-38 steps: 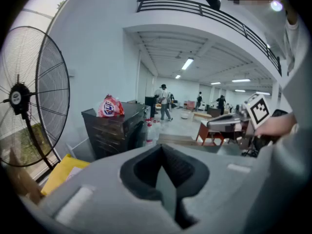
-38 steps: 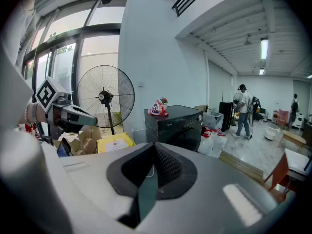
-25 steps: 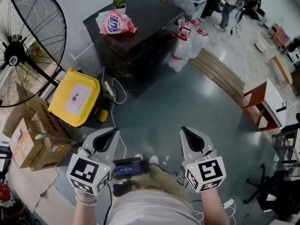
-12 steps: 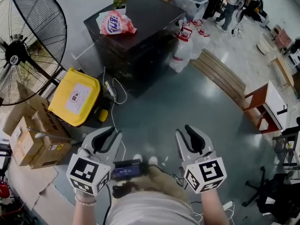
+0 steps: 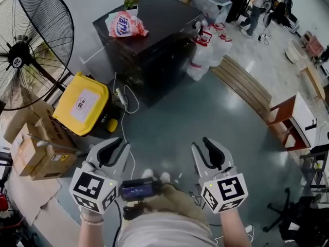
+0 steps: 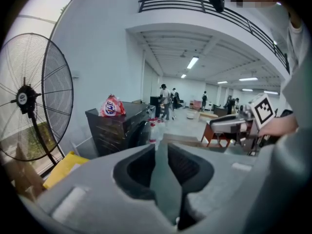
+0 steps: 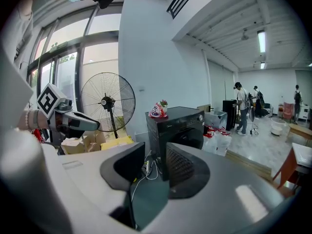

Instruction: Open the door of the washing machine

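Observation:
The black washing machine stands against the back wall, its front facing right and toward me. The round door looks closed. A red and white detergent bag lies on top. Both grippers hover over the floor well short of the machine. My left gripper shows a narrow gap between its jaws, with nothing in it. My right gripper is opening, with a wider gap and only the floor and the machine seen through it.
A large standing fan and a yellow box are left of the machine, with cardboard boxes nearer me. White bags and jugs sit at its right corner. A wooden strip and a red and white table lie to the right.
The right gripper's jaws have parted from shut to open, and the gripper has shifted slightly left. The left gripper has hardly moved.

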